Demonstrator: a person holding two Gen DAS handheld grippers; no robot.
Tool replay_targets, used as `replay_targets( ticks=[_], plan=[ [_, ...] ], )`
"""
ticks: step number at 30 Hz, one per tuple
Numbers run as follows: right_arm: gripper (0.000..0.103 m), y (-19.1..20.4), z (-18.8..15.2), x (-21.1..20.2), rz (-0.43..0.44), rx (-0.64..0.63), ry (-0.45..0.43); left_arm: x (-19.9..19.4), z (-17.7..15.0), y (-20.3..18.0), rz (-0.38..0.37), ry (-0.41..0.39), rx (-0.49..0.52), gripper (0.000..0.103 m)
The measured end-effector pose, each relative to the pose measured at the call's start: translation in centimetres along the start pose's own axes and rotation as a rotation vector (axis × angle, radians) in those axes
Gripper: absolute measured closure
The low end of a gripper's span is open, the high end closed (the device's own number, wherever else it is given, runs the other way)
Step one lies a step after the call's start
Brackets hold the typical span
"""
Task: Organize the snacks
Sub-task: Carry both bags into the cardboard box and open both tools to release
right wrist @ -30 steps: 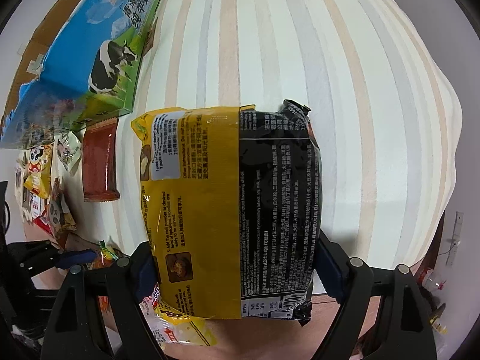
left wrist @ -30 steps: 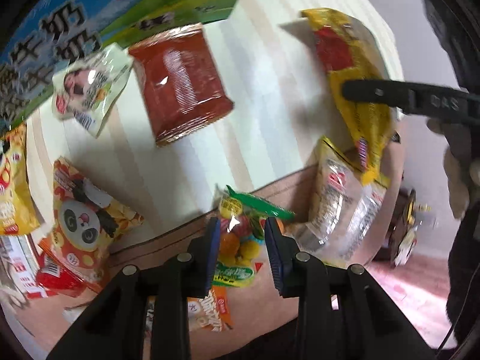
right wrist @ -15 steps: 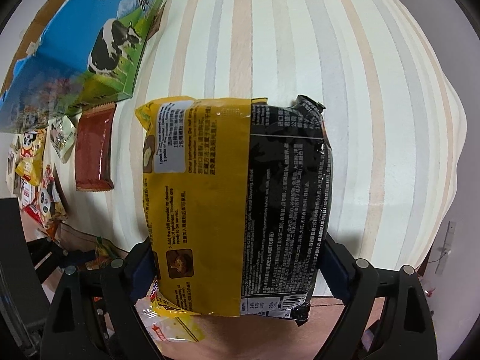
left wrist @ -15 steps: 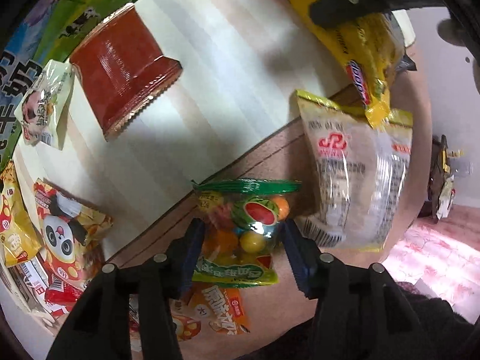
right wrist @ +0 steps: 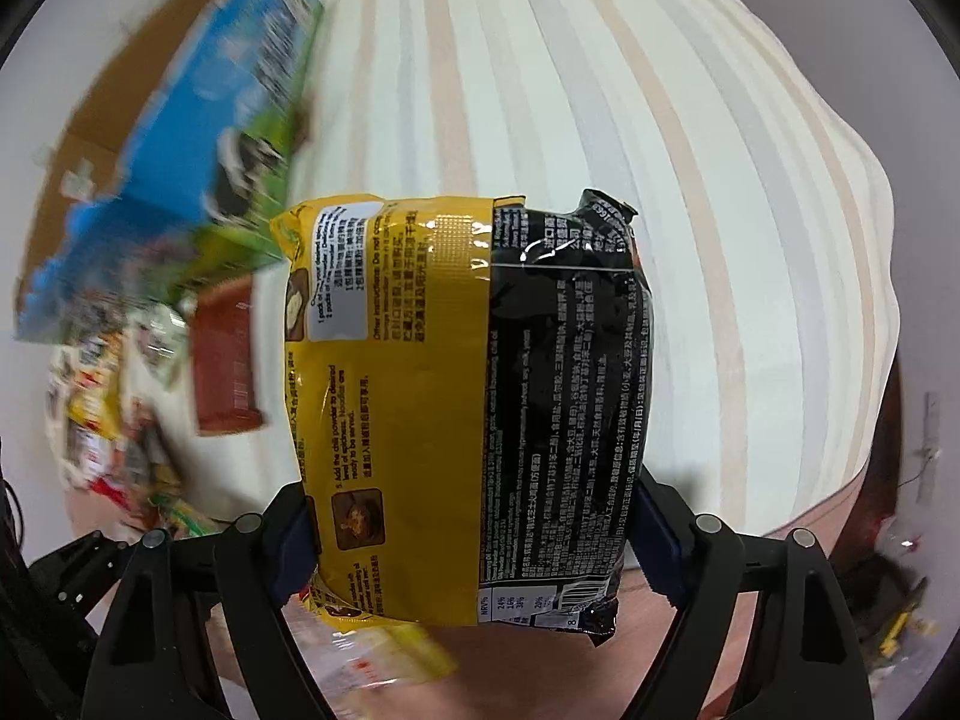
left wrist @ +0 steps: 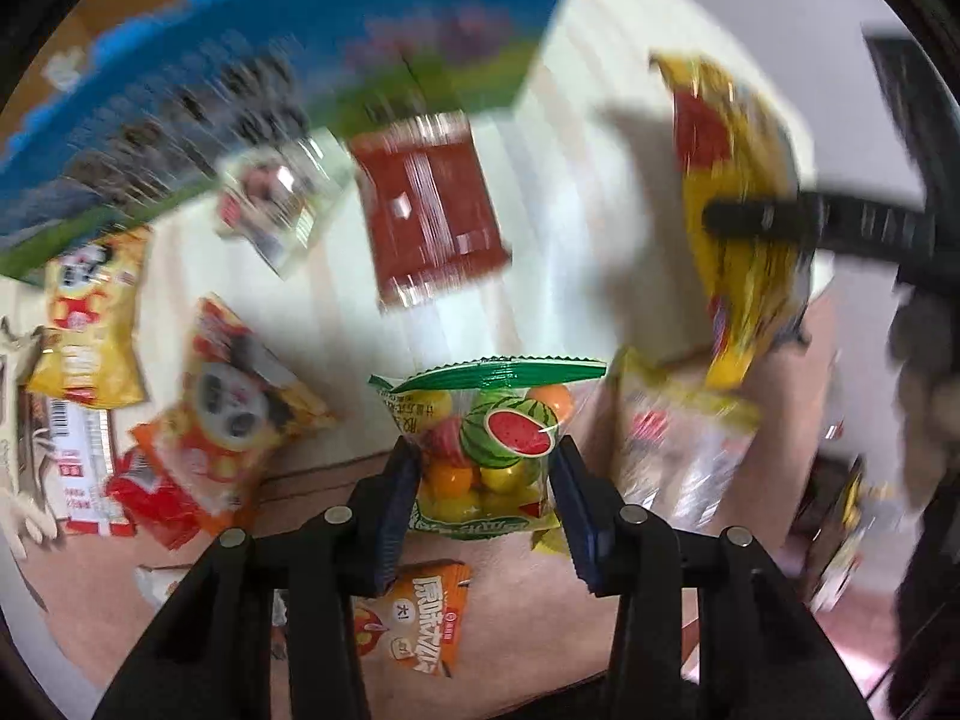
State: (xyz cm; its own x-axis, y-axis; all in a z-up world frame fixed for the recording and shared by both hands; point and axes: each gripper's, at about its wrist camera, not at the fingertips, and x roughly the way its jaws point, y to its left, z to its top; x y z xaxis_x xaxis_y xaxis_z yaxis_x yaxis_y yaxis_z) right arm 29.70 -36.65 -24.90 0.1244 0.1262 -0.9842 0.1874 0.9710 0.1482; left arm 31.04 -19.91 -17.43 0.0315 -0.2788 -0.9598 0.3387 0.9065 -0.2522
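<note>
A clear fruit-candy bag (left wrist: 492, 420) with a green top and a watermelon picture hangs between the pads of my left gripper (left wrist: 486, 456). The jaws are closing tight on its sides, and it is held above the brown surface. My right gripper (right wrist: 474, 510) points down with its jaws closing on a wide yellow-and-black noodle packet (right wrist: 468, 390), the pads pressing both edges. That same noodle packet (left wrist: 738, 228) shows at the upper right of the left wrist view, with one right finger (left wrist: 756, 219) across it.
On the striped cloth (right wrist: 690, 210) lie a red packet (left wrist: 432, 210), a panda snack bag (left wrist: 234, 408) and a yellow bag (left wrist: 90, 324). A blue milk carton box (left wrist: 270, 78) stands at the back. A clear bag (left wrist: 678, 450) and an orange packet (left wrist: 414, 624) lie on the brown surface.
My left gripper spread around the candy bag, closed on it and rose with it. The right gripper kept the noodle packet and barely shifted.
</note>
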Motion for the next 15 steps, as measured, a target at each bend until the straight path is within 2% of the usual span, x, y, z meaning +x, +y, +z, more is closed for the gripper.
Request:
replay_targets(
  ticks=[9,11,13,15],
  plan=[
    [0.016,6.5,0.3,-9.9,0.158,-0.035,-0.164,-14.4,6.4,1.7,-0.069,-0.267,-0.102,0.062],
    [0.016,8.1,1.2,-11.9,0.186,-0.054,-0.189,-17.2,7.6,3.3,-0.082,-0.289,-0.113,0.062],
    [0.016,9.9,2.5,-13.5,0.213,-0.073,-0.209,-19.4,10.3,5.2,-0.079,-0.304,-0.141,0.062],
    [0.016,11.8,4.2,-14.3,0.218,-0.090,-0.221,-20.2,11.5,6.4,-0.057,-0.302,-0.159,0.062]
  ],
)
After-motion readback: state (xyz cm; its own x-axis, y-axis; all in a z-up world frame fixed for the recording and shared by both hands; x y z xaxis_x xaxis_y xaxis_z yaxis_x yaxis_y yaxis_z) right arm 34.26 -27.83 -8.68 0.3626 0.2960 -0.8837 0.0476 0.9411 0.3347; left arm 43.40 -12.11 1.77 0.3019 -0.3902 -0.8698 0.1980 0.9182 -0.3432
